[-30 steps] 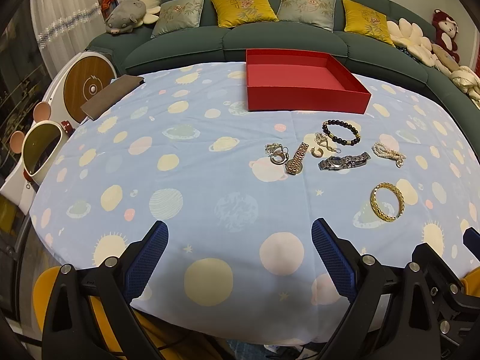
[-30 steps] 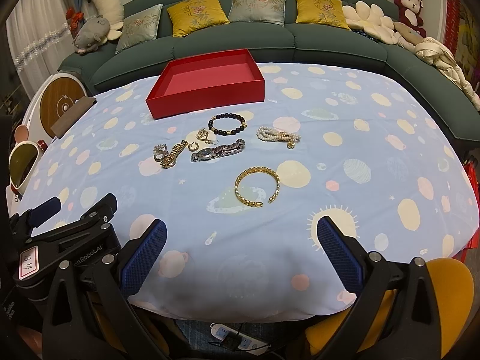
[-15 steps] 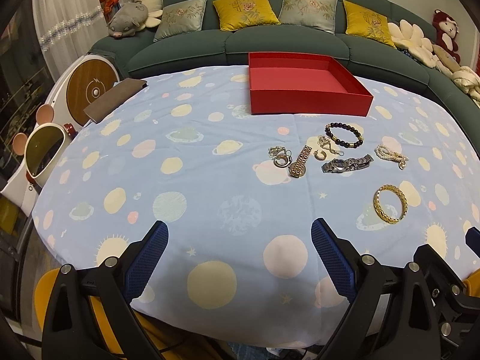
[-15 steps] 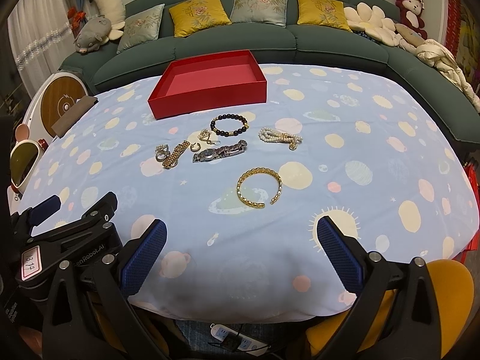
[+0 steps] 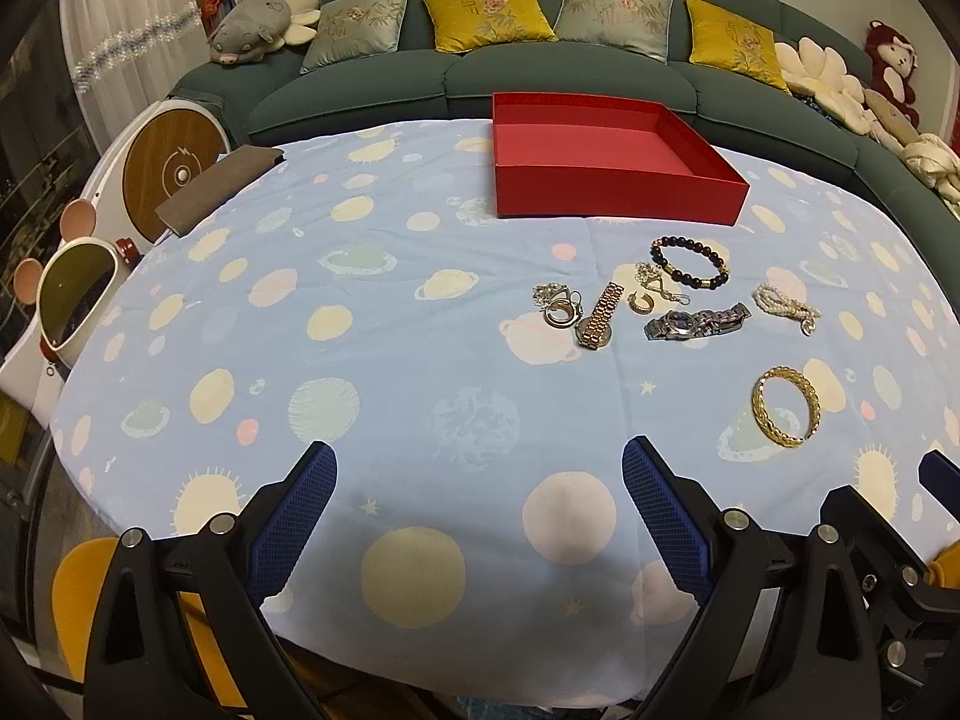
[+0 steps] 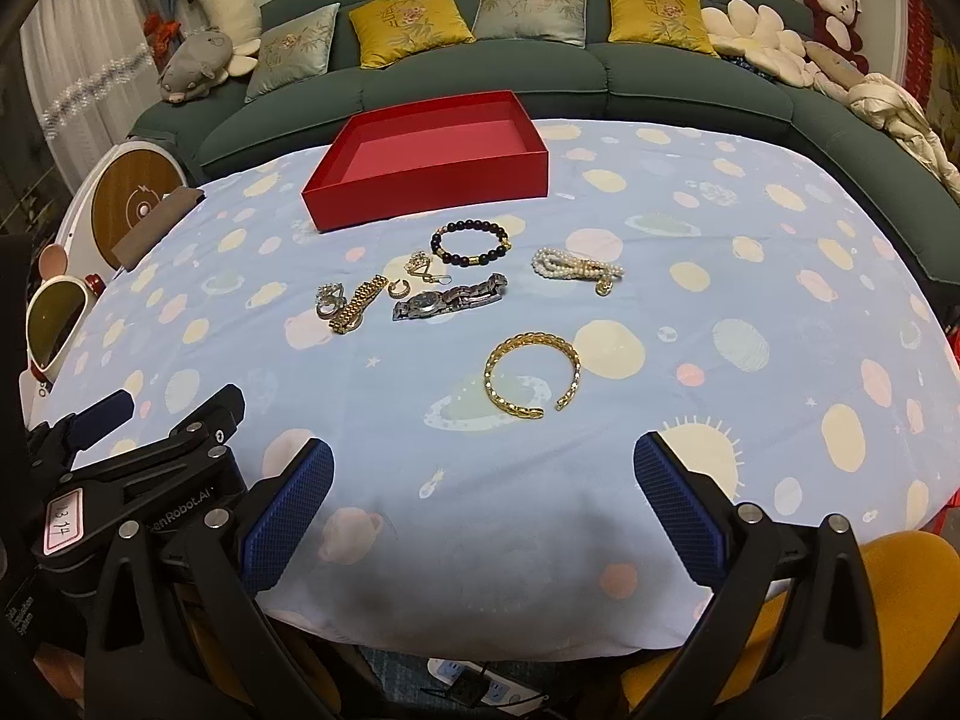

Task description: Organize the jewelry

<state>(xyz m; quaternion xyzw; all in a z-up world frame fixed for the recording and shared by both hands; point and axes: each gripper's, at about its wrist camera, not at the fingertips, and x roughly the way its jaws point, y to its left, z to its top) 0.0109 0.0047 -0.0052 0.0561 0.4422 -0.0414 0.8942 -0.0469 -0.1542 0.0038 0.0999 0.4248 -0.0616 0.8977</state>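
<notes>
The small tangled pieces [image 6: 330, 299] at the left of the jewelry were hard to make out. The silver watch [image 6: 449, 299] lay lengthwise left to right, before the red box [image 6: 432, 192]. Nearer lay the gold bangle [image 6: 531, 375], opening toward the right gripper [image 6: 483, 504]. Both it and the left gripper [image 5: 480, 510] stood wide, empty, above the tablecloth [image 5: 360, 360].

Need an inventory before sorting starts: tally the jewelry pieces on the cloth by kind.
Bracelets: 3 (gold bangle, dark bead bracelet, pearl bracelet)
Watches: 2 (silver watch, gold watch)
Small pieces: 3 (silver charm cluster, gold ear cuff, gold pendant)
Total: 8
</notes>
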